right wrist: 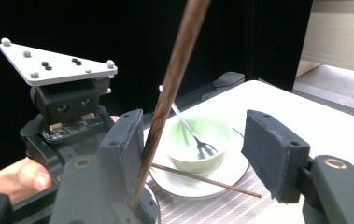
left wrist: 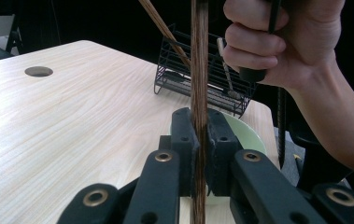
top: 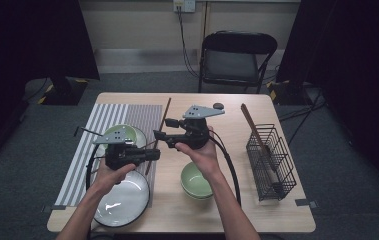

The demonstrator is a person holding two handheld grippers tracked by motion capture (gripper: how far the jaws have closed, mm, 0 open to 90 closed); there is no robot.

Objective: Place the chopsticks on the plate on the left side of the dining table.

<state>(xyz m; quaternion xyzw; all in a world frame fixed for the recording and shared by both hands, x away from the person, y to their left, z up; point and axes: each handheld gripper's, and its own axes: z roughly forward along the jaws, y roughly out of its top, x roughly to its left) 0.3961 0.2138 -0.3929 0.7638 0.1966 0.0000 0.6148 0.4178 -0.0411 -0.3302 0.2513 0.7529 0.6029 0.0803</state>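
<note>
A plate lies nearest on the table, with a bowl beside it, presumably as part of a place setting. Over the mat, the chopstick is clamped by the left gripper, apparently for a handover. The right gripper is held open around the chopstick, only its left pad touching.
</note>
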